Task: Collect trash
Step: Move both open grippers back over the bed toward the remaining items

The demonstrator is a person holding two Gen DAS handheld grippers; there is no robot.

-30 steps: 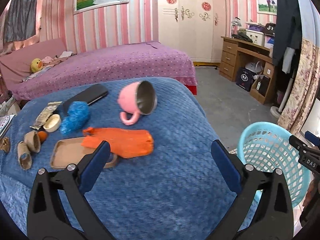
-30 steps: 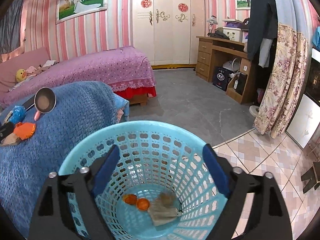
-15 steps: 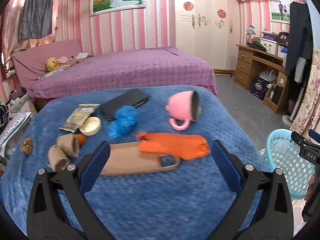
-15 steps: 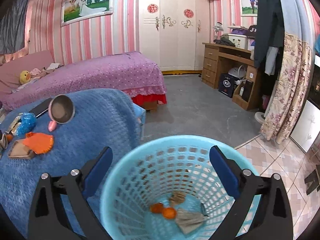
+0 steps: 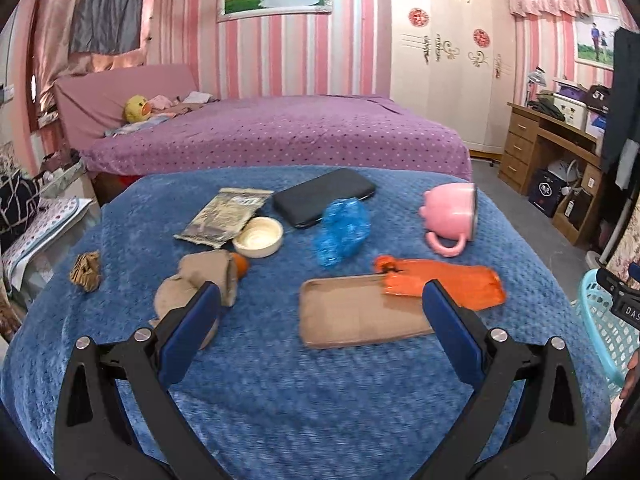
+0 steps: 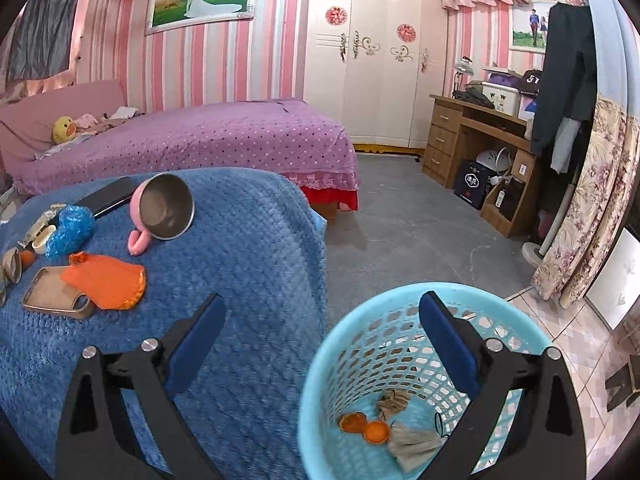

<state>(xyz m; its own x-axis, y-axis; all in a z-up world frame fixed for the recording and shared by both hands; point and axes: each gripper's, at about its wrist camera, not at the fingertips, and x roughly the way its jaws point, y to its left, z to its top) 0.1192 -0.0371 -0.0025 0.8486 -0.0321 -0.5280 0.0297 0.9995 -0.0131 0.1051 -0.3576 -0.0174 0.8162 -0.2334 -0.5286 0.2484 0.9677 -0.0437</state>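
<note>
My left gripper (image 5: 320, 320) hangs wide open and empty over the blue surface (image 5: 280, 392); the orange wrapper (image 5: 444, 282) lies just ahead-right, long axis crosswise. My right gripper (image 6: 322, 332), also wide, sits farther off by the basket (image 6: 320, 380).

Empty, spread tongs (image 6: 322, 330) hang over the blue blanket's (image 6: 248, 248) edge and trash basket (image 6: 320, 364).
</note>
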